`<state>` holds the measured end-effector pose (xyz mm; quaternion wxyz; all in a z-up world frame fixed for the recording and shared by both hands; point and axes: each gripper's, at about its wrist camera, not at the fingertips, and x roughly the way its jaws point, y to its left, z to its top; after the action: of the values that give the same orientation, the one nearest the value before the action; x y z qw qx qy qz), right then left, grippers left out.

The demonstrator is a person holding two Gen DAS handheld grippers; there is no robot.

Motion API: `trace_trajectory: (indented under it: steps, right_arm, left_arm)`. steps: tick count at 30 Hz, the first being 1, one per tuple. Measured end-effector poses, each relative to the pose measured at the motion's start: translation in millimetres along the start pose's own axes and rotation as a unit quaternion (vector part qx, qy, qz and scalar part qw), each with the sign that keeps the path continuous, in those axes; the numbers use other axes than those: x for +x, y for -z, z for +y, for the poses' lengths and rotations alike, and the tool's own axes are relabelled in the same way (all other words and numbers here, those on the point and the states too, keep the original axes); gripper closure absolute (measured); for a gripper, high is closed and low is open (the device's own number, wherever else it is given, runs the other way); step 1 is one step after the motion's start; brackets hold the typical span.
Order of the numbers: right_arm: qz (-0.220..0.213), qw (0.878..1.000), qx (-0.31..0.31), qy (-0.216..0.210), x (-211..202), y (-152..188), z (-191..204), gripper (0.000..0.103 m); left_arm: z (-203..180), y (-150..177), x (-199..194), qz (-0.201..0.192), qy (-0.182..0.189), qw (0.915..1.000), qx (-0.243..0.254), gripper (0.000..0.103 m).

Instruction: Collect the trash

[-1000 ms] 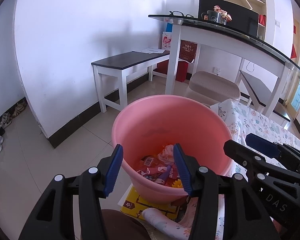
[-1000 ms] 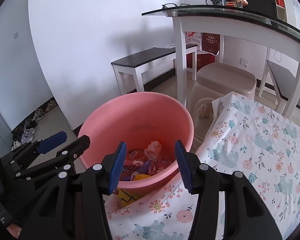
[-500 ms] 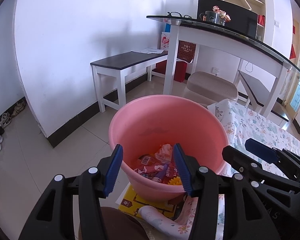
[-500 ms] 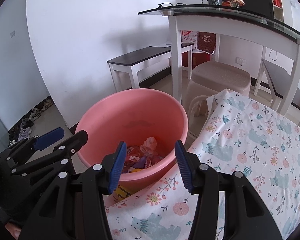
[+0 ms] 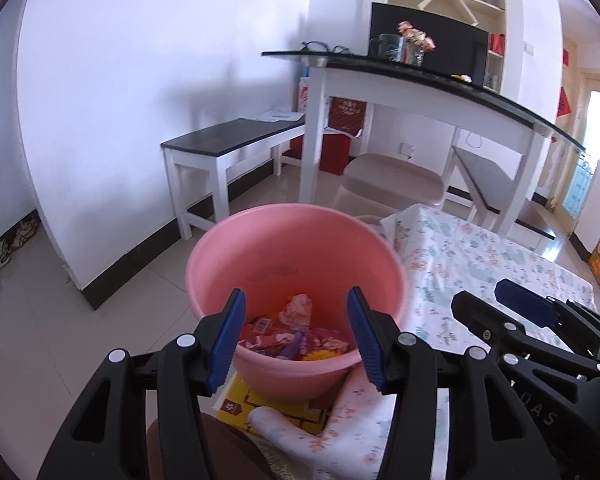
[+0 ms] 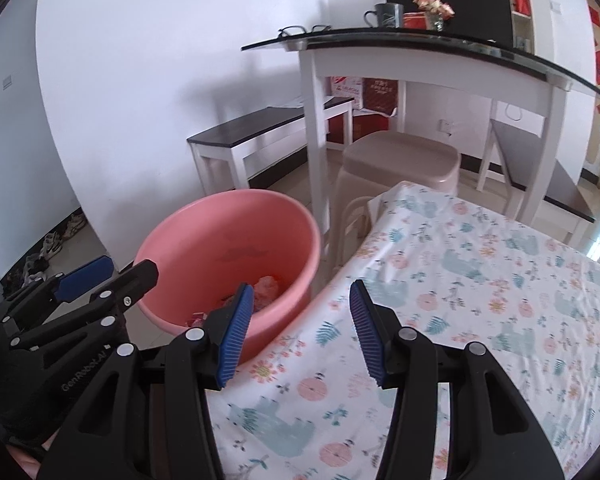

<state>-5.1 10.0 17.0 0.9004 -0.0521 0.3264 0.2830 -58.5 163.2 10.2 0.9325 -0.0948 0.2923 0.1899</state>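
Note:
A pink plastic basin (image 5: 260, 256) stands on the floor beside the table and holds several crumpled wrappers (image 5: 292, 332). It also shows in the right wrist view (image 6: 204, 248). My left gripper (image 5: 296, 336) is open and empty, held above the basin's near rim. My right gripper (image 6: 300, 328) is open and empty, above the corner of the floral tablecloth (image 6: 480, 280), just right of the basin. Each gripper appears at the edge of the other's view.
A beige plastic stool (image 6: 400, 168) stands behind the basin. A white desk with a dark glass top (image 6: 420, 52) and a low bench (image 5: 228, 140) line the wall. A yellow box (image 5: 240, 400) lies under the basin. Shoes (image 5: 4, 248) lie along the left wall.
Both grippers have pulled back and up from the basin, which now looks smaller and farther. The right gripper has shifted right over the tablecloth. Both stay open and empty.

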Motion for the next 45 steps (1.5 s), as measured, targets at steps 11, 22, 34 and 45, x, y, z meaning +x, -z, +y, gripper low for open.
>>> trace_trajectory:
  steps: [11, 22, 34, 45]
  right_arm:
    - [-0.034, 0.998, 0.003, 0.052, -41.0, 16.8, -27.1, 0.052]
    - [-0.044, 0.994, 0.037, 0.094, -67.5, 37.1, -62.1, 0.052]
    - [-0.051, 0.991, 0.058, 0.111, -88.1, 48.8, -79.4, 0.052]
    - [-0.056, 0.990, 0.058, 0.112, -92.0, 46.1, -80.2, 0.052]
  left_arm:
    - [-43.6, 4.8, -22.0, -0.008, 0.046, 0.9986, 0.024, 0.051]
    - [-86.6, 15.2, -39.0, -0.014, 0.085, 0.9950, 0.050, 0.051]
    - [-108.4, 18.9, -58.0, -0.032, 0.107, 0.9913, 0.069, 0.051]
    - [-109.6, 15.6, -61.0, -0.037, 0.113, 0.9904, 0.070, 0.051]
